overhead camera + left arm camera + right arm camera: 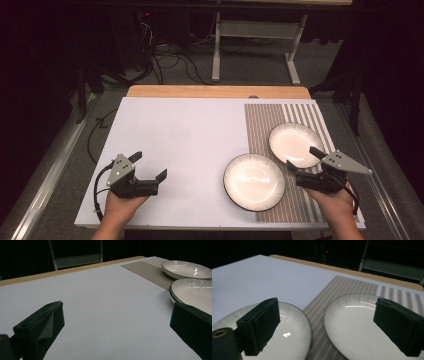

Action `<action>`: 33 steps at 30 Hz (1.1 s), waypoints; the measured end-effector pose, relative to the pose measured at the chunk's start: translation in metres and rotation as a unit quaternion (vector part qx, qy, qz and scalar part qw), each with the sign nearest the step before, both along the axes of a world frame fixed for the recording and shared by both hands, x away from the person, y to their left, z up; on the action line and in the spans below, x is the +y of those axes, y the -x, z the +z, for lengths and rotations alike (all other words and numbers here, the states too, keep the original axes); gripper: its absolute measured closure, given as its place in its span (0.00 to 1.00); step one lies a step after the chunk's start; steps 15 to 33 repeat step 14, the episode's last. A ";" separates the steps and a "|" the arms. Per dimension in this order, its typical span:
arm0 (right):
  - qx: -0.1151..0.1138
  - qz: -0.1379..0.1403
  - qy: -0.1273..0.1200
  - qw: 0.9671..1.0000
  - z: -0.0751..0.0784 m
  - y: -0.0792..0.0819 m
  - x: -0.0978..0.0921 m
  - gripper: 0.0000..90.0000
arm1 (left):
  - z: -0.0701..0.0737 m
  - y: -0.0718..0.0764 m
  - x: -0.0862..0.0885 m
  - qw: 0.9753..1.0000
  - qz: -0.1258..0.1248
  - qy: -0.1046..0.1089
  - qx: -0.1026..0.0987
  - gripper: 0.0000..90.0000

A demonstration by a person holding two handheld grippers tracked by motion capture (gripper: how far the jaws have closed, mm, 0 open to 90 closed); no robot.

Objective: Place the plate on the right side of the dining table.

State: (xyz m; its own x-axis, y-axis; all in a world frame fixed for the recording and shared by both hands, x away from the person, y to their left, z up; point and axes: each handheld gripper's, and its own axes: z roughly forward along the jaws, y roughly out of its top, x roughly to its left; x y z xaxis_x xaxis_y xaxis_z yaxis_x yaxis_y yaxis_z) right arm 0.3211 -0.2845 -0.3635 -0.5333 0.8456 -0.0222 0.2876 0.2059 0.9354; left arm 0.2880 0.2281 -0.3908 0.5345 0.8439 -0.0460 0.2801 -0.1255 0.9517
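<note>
White plates [254, 181] [296, 144] untouched; right gripper [301, 159], jaws apart, must close on the far plate's rim; left gripper [148, 164] waits open.

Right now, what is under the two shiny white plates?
A striped beige placemat lies under both. The farther white plate sits fully on it; the nearer white plate hangs partly over the white tabletop. The parts directly beneath the plates are covered.
</note>
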 end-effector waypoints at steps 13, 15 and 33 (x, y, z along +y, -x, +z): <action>-0.005 0.051 -0.006 0.999 -0.004 0.021 0.026 0.00 | 0.002 0.005 0.002 1.000 0.004 0.006 -0.014 0.00; -0.005 0.051 -0.007 0.999 -0.004 0.021 0.026 0.00 | 0.002 0.006 0.002 1.000 0.004 0.006 -0.015 0.00; -0.005 0.051 -0.007 0.999 -0.004 0.021 0.026 0.00 | 0.002 0.006 0.002 1.000 0.004 0.006 -0.015 0.00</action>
